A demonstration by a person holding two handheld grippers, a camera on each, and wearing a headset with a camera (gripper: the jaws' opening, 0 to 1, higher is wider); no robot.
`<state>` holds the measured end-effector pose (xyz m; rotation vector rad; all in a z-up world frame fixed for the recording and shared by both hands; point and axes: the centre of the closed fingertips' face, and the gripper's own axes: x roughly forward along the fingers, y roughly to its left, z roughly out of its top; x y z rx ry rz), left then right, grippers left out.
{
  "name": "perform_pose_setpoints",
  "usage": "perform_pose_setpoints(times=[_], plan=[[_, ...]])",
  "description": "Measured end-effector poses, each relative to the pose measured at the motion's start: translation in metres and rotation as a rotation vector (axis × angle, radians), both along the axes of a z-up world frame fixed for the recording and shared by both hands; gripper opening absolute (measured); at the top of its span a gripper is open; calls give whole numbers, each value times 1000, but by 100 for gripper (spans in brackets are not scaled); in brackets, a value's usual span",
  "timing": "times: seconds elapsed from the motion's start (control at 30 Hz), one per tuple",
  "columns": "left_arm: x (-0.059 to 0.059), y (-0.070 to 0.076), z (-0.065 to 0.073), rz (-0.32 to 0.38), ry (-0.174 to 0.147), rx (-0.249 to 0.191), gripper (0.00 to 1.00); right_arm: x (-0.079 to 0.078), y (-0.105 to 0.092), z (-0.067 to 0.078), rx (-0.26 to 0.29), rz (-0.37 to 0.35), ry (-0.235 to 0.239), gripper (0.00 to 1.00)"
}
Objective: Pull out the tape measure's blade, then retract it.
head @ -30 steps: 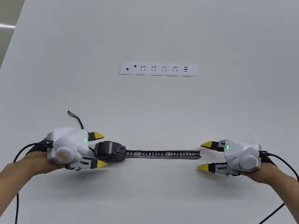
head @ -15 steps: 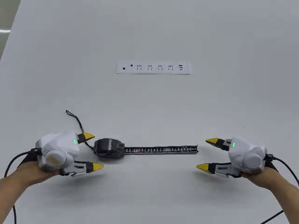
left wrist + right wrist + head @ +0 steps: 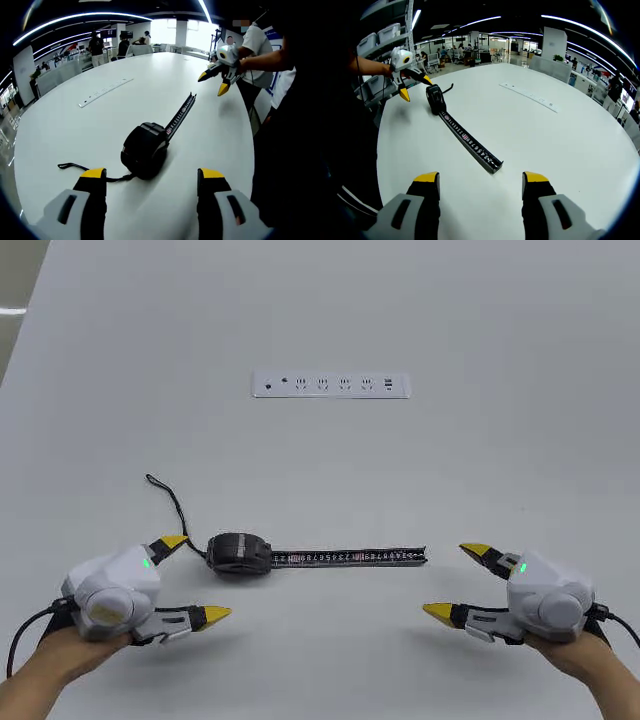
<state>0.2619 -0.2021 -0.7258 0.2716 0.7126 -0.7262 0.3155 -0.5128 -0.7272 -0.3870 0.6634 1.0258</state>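
A black tape measure [image 3: 239, 553] [image 3: 145, 149] [image 3: 435, 97] lies on the white table [image 3: 330, 470], its blade [image 3: 350, 558] [image 3: 181, 111] [image 3: 470, 141] pulled out to the right and resting flat. A thin black wrist strap [image 3: 168, 497] trails from the case to the upper left. My left gripper [image 3: 192, 578] [image 3: 150, 175] is open just left of the case, a little apart from it, holding nothing. Right of the blade's tip, my right gripper [image 3: 457, 581] [image 3: 480, 177] is also open and apart from the tip.
A white power strip [image 3: 331, 385] [image 3: 105, 91] [image 3: 529, 95] lies flat further back on the table. Cables run from both grippers toward me. Beyond the table is an open office with people and shelving in the gripper views.
Both grippers have drawn back from the tape measure toward me. The left one has let go of the case and now stands apart from it. The extended blade lies where it was.
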Motion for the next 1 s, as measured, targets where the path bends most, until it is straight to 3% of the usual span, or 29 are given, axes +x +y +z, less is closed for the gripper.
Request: perform_pose_setpoints(times=[0.2, 0.5, 0.8, 1.0], plan=[[-10, -1, 8, 59, -12, -28, 77, -11, 3, 12, 42, -70, -10, 73], [-26, -8, 18, 126, -39, -48, 86, -30, 5, 20, 57, -137, -31, 79], [-33, -11, 20, 198, -53, -65, 96, -42, 7, 23, 76, -195, -27, 85], [-31, -8, 24, 248, -75, -69, 99, -47, 11, 25, 89, -216, -21, 89]])
